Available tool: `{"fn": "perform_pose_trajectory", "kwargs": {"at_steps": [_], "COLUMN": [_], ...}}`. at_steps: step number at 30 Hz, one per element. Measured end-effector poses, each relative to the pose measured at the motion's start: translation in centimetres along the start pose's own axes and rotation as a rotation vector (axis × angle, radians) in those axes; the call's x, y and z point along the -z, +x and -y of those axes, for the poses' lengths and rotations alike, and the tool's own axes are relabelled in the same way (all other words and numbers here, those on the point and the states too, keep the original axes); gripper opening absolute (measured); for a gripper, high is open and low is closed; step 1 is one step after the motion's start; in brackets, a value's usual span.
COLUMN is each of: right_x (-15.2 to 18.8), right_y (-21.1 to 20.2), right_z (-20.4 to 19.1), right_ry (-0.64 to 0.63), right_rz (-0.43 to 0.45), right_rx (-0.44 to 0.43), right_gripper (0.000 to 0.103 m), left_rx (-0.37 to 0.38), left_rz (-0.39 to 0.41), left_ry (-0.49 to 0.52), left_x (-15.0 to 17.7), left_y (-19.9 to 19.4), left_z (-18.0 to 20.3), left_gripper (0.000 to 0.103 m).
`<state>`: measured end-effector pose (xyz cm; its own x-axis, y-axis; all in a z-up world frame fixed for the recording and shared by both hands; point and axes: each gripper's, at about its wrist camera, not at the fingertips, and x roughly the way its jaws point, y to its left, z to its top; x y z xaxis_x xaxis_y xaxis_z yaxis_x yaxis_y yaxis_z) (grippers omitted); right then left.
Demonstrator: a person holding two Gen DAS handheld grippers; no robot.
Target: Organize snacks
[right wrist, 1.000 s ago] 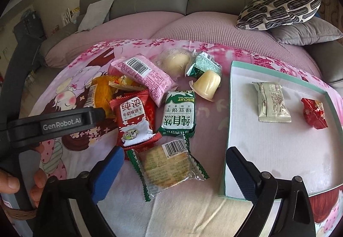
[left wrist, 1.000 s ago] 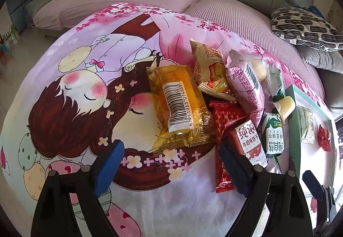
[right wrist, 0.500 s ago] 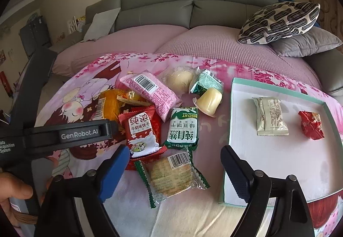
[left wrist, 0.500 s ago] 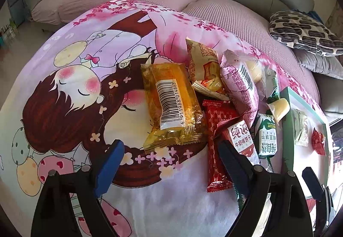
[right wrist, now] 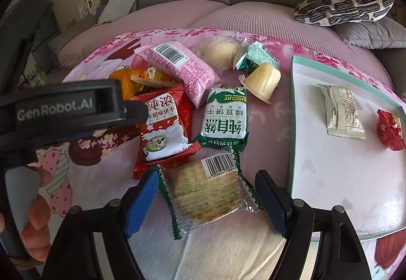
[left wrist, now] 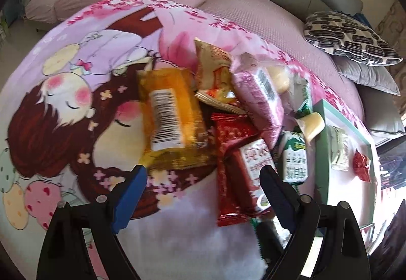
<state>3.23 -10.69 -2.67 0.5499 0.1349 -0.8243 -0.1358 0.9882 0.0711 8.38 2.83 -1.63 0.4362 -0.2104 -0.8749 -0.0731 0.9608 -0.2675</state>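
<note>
The round cookie pack (right wrist: 206, 193), clear with green zigzag edges, lies flat on the cartoon blanket (right wrist: 106, 150). It is the snack nearest the right tool (right wrist: 205, 200), and it sits right between the two tips. The right tool's jaws have just been closing in, but they are apart and do not press on the pack yet.

Things could go wrong here. The pack's top corner is tucked just under the red milk biscuit pack (right wrist: 162, 130) and touches the green biscuit pack (right wrist: 224, 117). If the tool shuts a bit crooked, it might pinch those too, or drag them along. The wrapper is shiny and thin, so I think it could slip out. A hard squeeze could crack the cookie.

The white tray (right wrist: 330, 176) with the green rim lies just to the right. It already holds a pale pack (right wrist: 342, 112) and a red candy (right wrist: 389, 129). The cookie likely goes there next.

The left tool (left wrist: 203, 193) hangs over the blanket with its jaws wide apart and nothing between them. The orange pack (left wrist: 170, 117) lies just past its tips.
</note>
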Motion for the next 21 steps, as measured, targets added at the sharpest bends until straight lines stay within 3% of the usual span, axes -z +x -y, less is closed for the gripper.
{"fn": "perform_pose_trajectory", "kwargs": {"at_steps": [12, 21], "right_x": [0.1, 0.0], "right_y": [0.0, -0.1], "right_z": [0.2, 0.5], "right_ry": [-0.002, -0.001], "right_rz": [-0.004, -0.005], "right_rx": [0.015, 0.004], "right_gripper": [0.078, 0.078], "left_rx": [0.004, -0.05], "left_rz": [-0.047, -0.069], "left_ry": [0.077, 0.081], "left_x": [-0.5, -0.4], "left_y": [2.4, 3.1], "left_z": [3.2, 2.0], "left_gripper": [0.091, 0.091]}}
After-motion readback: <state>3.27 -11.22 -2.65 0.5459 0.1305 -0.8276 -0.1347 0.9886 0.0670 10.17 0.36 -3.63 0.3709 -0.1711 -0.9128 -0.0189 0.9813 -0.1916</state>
